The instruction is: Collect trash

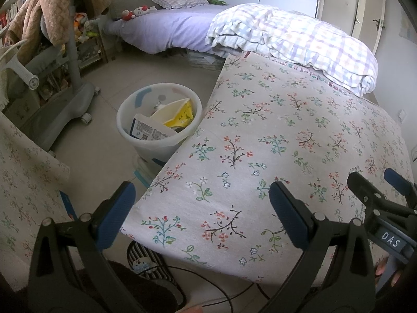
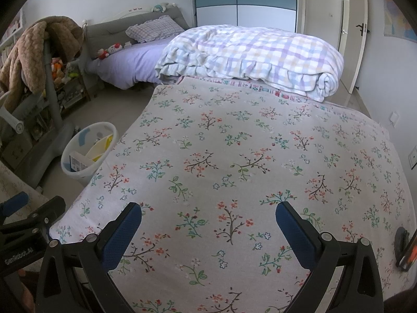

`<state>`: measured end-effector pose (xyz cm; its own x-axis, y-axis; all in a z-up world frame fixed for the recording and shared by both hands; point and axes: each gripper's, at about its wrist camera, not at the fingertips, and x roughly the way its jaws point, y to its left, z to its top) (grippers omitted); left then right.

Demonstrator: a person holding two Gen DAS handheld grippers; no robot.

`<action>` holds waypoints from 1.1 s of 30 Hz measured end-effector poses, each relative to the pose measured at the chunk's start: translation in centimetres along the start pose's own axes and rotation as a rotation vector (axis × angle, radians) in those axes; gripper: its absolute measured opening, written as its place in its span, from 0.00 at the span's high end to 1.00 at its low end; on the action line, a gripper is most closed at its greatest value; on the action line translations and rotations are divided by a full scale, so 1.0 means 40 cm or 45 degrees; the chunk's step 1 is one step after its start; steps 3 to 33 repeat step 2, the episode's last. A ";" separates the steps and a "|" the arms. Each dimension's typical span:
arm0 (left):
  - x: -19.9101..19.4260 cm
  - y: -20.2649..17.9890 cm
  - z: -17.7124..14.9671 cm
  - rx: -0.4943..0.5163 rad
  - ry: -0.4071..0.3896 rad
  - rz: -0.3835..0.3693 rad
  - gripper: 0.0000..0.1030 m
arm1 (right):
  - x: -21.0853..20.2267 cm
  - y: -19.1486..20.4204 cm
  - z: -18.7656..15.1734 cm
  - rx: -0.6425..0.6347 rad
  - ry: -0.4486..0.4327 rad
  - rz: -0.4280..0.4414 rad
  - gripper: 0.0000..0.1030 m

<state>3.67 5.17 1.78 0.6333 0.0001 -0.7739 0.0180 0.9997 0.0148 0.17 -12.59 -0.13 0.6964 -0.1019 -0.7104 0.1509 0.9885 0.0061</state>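
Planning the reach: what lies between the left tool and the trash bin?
In the left wrist view, bare floor tiles and the floral cover's corner lie between the open left tool and the white bin.

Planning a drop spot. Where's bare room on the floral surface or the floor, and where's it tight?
The floral cloth is bare from the near edge to the folded plaid quilt, which fills the far end. The floor strip between the white bin and the grey chair base is open but narrow. The bin hugs the cloth's left edge and already holds packaging.
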 end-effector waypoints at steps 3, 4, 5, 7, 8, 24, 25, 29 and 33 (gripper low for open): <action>0.003 -0.001 0.000 0.005 0.007 -0.005 0.01 | -0.001 0.000 -0.001 0.003 0.002 0.002 0.00; 0.003 -0.001 0.000 0.005 0.007 -0.005 0.01 | -0.001 0.000 -0.001 0.003 0.002 0.002 0.00; 0.003 -0.001 0.000 0.005 0.007 -0.005 0.01 | -0.001 0.000 -0.001 0.003 0.002 0.002 0.00; 0.003 -0.001 0.000 0.005 0.007 -0.005 0.01 | -0.001 0.000 -0.001 0.003 0.002 0.002 0.00; 0.003 -0.001 0.000 0.005 0.007 -0.005 0.01 | -0.001 0.000 -0.001 0.003 0.002 0.002 0.00; 0.003 -0.001 0.000 0.005 0.007 -0.005 0.01 | -0.001 0.000 -0.001 0.003 0.002 0.002 0.00; 0.003 -0.001 0.000 0.005 0.007 -0.005 0.01 | -0.001 0.000 -0.001 0.003 0.002 0.002 0.00; 0.003 -0.001 0.000 0.005 0.007 -0.005 0.01 | -0.001 0.000 -0.001 0.003 0.002 0.002 0.00; 0.003 -0.001 0.000 0.005 0.007 -0.005 0.01 | -0.001 0.000 -0.001 0.003 0.002 0.002 0.00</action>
